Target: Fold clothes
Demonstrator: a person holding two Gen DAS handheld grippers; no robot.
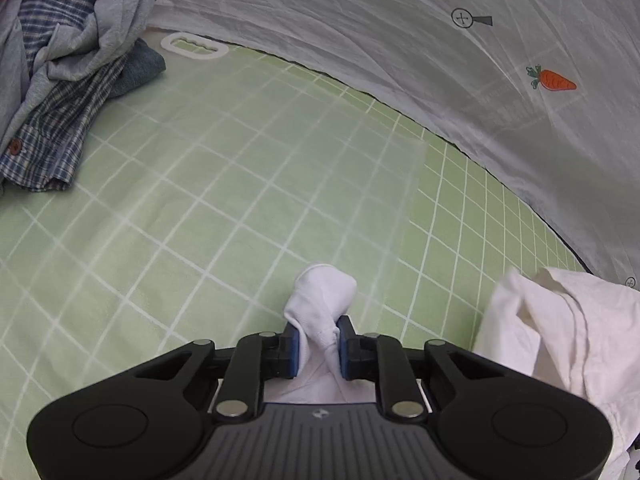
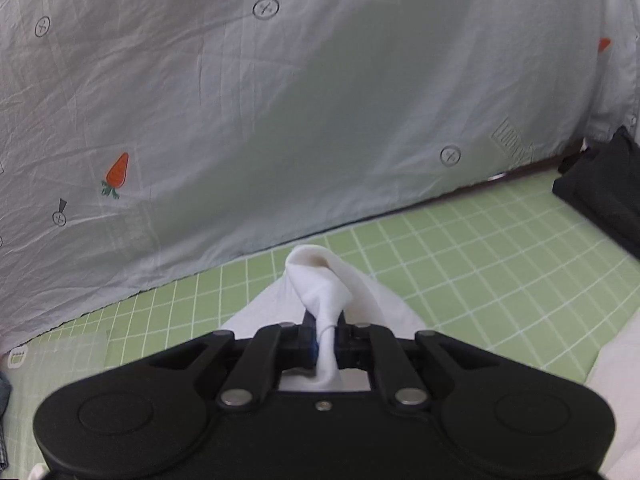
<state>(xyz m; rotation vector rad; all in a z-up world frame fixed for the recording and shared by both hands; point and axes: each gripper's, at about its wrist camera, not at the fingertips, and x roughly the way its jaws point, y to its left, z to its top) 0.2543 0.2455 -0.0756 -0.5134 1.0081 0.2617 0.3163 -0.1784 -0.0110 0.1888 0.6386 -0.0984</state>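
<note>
Both tongs (image 1: 318, 346) (image 2: 326, 340) pinching bunched white garment (image 1: 322, 300) (image 2: 320, 284).

Left tool (image 1: 318, 346) and right tool (image 2: 326, 340) both clamped on white cloth.

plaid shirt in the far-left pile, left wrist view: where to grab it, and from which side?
Take the plaid shirt by its loose lower edge near the brown button, coming in low from the bare green mat side. That edge lies flat and exposed; higher up it is tangled under the grey garment.

Soft white cloth garment (image 1: 320, 300)
</note>
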